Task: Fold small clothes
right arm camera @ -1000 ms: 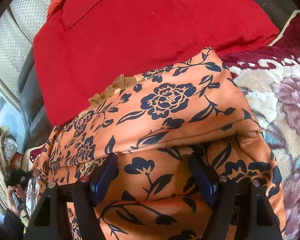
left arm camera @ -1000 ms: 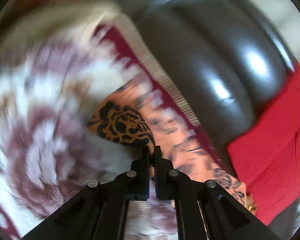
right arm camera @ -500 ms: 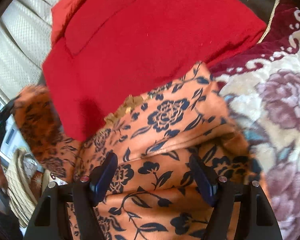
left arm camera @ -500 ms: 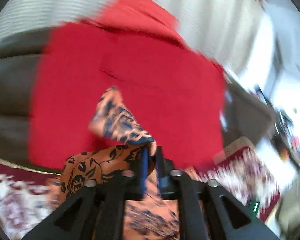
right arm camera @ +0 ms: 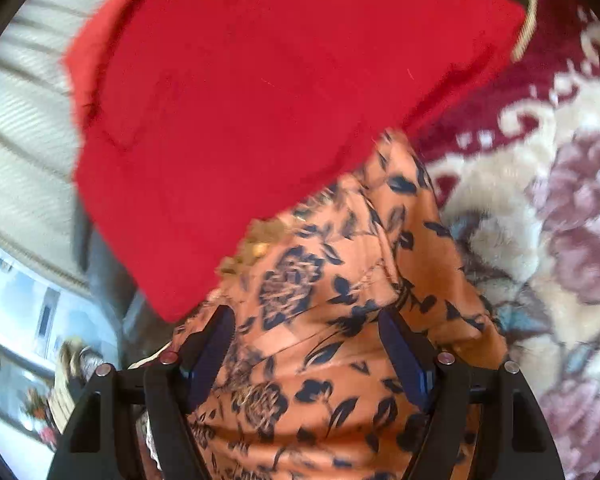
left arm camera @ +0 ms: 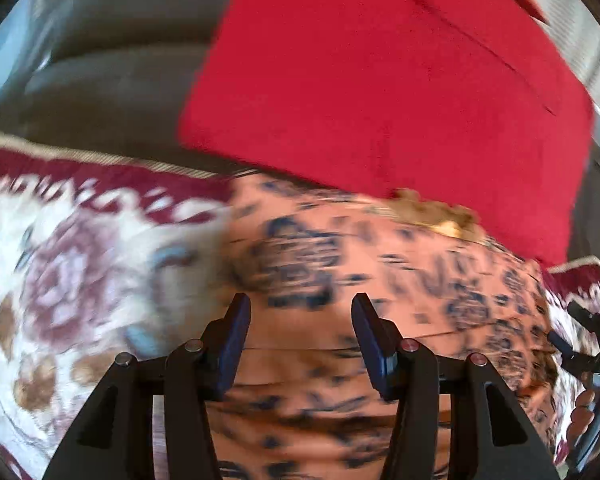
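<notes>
Left claw: jaws are opening as I watch — nothing pinched, the orange flowered garment lies under the gap, blurred in this view.
Right claw: I see the jaws spread wide over the same cloth, pads not pressing on it.
Orange flowered garment: folded, dark blue flower print, lying flat on the floral blanket; its far edge touches the red cloth.
Gold trim: a frilly bit at the garment's far edge, right against the red.
Red cloth: spread beyond the garment, partly over the dark sofa cushion.
Floral blanket: cream with mauve roses and a maroon border, under the garment.
Person's hand: at the left view's right edge, holding the other claw — mostly cut off.
</notes>
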`<state>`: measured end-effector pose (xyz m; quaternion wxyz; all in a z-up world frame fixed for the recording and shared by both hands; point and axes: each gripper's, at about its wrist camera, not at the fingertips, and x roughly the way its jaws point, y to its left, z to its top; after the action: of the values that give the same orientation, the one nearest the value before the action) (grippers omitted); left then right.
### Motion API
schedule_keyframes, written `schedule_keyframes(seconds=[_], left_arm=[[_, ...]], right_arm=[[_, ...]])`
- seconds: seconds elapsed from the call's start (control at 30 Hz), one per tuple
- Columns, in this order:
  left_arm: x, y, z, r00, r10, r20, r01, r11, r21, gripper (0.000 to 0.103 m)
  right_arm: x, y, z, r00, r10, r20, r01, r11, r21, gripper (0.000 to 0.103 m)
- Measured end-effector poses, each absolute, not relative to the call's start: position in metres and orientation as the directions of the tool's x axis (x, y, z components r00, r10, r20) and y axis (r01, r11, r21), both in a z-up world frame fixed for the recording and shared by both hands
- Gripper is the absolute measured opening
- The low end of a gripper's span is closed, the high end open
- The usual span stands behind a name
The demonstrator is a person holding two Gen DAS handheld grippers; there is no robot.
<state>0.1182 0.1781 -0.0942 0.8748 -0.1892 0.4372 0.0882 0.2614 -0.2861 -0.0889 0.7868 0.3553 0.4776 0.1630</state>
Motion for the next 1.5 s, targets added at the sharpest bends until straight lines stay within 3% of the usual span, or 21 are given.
schedule_keyframes(seconds=[0.1,0.17,0.2,0.23,0.27,0.33,0.4,0.53,0.6,0.67,0.73,0.8,0.9,0.97,1.03,1.13,1.2,1.27,1.3,1.37,1.5], left_arm=[[0.113,0.201,-0.108,0.586,-0.023,-0.81,-0.358,0.89,-0.284,0.053],[0.109,0.205,-0.117,0.581,-0.037,-0.813,-0.366,0.88,-0.302,0.053],[0.11,0.207,-0.12,0.576,-0.046,-0.816,-0.365,0.879,-0.307,0.053],[0.113,0.207,-0.124,0.571,-0.054,-0.819,-0.362,0.879,-0.311,0.053],[0.113,0.206,-0.126,0.57,-0.059,-0.819,-0.357,0.88,-0.312,0.053],[0.119,0.203,-0.128,0.574,-0.062,-0.816,-0.345,0.886,-0.31,0.051],[0.12,0.206,-0.128,0.573,-0.049,-0.818,-0.337,0.896,-0.29,0.03],[0.122,0.219,-0.132,0.574,-0.083,-0.815,-0.345,0.878,-0.332,0.029],[0.123,0.221,-0.128,0.579,-0.078,-0.811,-0.351,0.874,-0.335,0.03],[0.126,0.224,-0.122,0.586,-0.066,-0.808,-0.353,0.876,-0.328,0.045],[0.132,0.228,-0.114,0.598,-0.057,-0.799,-0.353,0.877,-0.326,0.062],[0.138,0.229,-0.117,0.603,-0.045,-0.796,-0.353,0.88,-0.317,0.063],[0.154,0.23,-0.129,0.562,-0.047,-0.826,-0.362,0.884,-0.297,0.063],[0.16,0.228,-0.135,0.542,-0.003,-0.84,-0.37,0.897,-0.242,0.051],[0.163,0.224,-0.133,0.535,0.049,-0.844,-0.37,0.911,-0.181,0.035],[0.163,0.227,-0.124,0.534,0.025,-0.845,-0.36,0.911,-0.201,0.007],[0.156,0.233,-0.115,0.534,0.037,-0.845,-0.384,0.901,-0.203,0.006],[0.141,0.238,-0.105,0.558,0.012,-0.83,-0.388,0.888,-0.248,0.016],[0.127,0.241,-0.098,0.576,-0.005,-0.818,-0.382,0.882,-0.274,0.024],[0.103,0.242,-0.09,0.607,-0.003,-0.795,-0.366,0.886,-0.283,0.059],[0.028,0.235,-0.082,0.627,-0.02,-0.779,-0.34,0.892,-0.297,0.062]], right_arm=[[0.272,-0.283,-0.105,0.47,0.592,-0.654,0.165,0.669,0.724,0.077],[0.275,-0.281,-0.107,0.48,0.558,-0.677,0.195,0.685,0.702,0.066],[0.277,-0.28,-0.109,0.474,0.54,-0.695,0.212,0.696,0.686,0.046],[0.28,-0.279,-0.112,0.458,0.522,-0.72,0.231,0.712,0.663,0.01],[0.281,-0.278,-0.112,0.45,0.507,-0.735,0.23,0.729,0.645,0.005],[0.273,-0.271,-0.087,0.511,0.436,-0.741,0.17,0.794,0.584,0.005],[0.258,-0.266,-0.056,0.589,0.394,-0.706,0.101,0.83,0.548,0.005],[0.257,-0.254,-0.085,0.488,0.327,-0.809,0.083,0.906,0.416,0.009],[0.253,-0.263,-0.101,0.465,0.396,-0.792,0.116,0.86,0.498,0.009],[0.246,-0.273,-0.092,0.517,0.401,-0.756,0.121,0.84,0.528,0.019],[0.246,-0.279,-0.083,0.539,0.404,-0.739,0.112,0.835,0.538,0.049],[0.253,-0.285,-0.071,0.568,0.403,-0.718,0.102,0.831,0.547,0.064],[0.268,-0.286,-0.062,0.573,0.412,-0.708,0.093,0.826,0.556,0.064],[0.282,-0.275,-0.075,0.471,0.434,-0.768,0.085,0.844,0.529,0.063],[0.287,-0.262,-0.092,0.385,0.369,-0.846,0.069,0.902,0.425,0.017],[0.277,-0.262,-0.084,0.435,0.32,-0.842,0.067,0.921,0.384,0.018],[0.267,-0.264,-0.075,0.472,0.273,-0.838,0.08,0.934,0.349,0.027],[0.256,-0.27,-0.07,0.475,0.29,-0.831,0.073,0.928,0.365,0.04],[0.248,-0.274,-0.068,0.486,0.314,-0.816,0.059,0.919,0.389,0.058],[0.214,-0.286,-0.058,0.513,0.328,-0.794,0.046,0.913,0.406,0.067],[0.145,-0.312,-0.05,0.527,0.387,-0.757,0.057,0.872,0.486,0.067]])
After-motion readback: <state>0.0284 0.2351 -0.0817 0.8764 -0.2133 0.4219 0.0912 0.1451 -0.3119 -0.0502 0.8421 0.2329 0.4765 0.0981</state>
